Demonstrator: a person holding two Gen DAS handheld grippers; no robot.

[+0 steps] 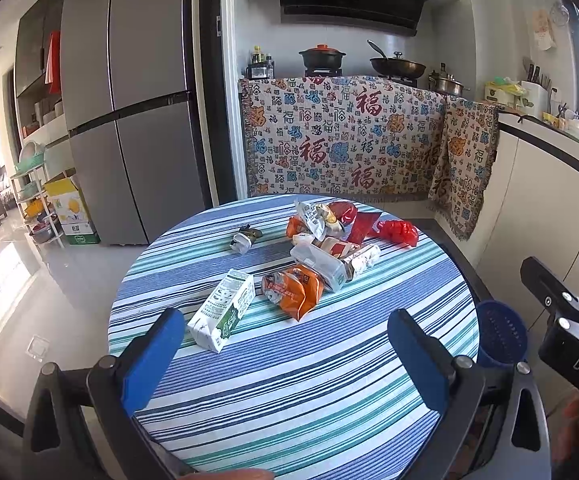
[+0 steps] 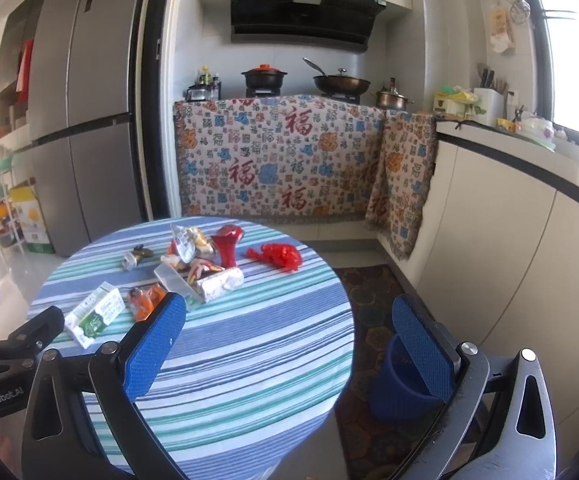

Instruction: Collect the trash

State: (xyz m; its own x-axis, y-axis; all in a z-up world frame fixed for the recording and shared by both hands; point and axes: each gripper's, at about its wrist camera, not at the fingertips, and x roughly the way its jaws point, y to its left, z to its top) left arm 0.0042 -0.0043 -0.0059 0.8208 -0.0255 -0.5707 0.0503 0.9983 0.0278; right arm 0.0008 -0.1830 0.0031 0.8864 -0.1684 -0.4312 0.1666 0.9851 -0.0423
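A round table with a striped blue-green cloth (image 1: 289, 380) (image 2: 249, 340) bears trash: a green and white milk carton (image 1: 222, 310) (image 2: 94, 313), an orange snack wrapper (image 1: 294, 289) (image 2: 144, 301), a clear plastic box (image 1: 321, 266) (image 2: 175, 281), a pile of wrappers (image 1: 321, 220) (image 2: 193, 246), a red plastic bag (image 1: 398, 232) (image 2: 277, 255) and a small crumpled wrapper (image 1: 244, 238) (image 2: 134, 257). My left gripper (image 1: 285, 354) is open and empty, just short of the carton. My right gripper (image 2: 289, 340) is open and empty over the table's right edge. A blue bin (image 1: 501, 336) (image 2: 399, 384) stands on the floor right of the table.
A grey fridge (image 1: 129, 100) (image 2: 81, 100) stands at the back left. A patterned cloth (image 1: 349, 136) (image 2: 281, 156) hangs over the stove counter behind. White cabinets (image 1: 549, 208) (image 2: 509, 260) run along the right. A dark rug (image 2: 369, 292) lies under the bin.
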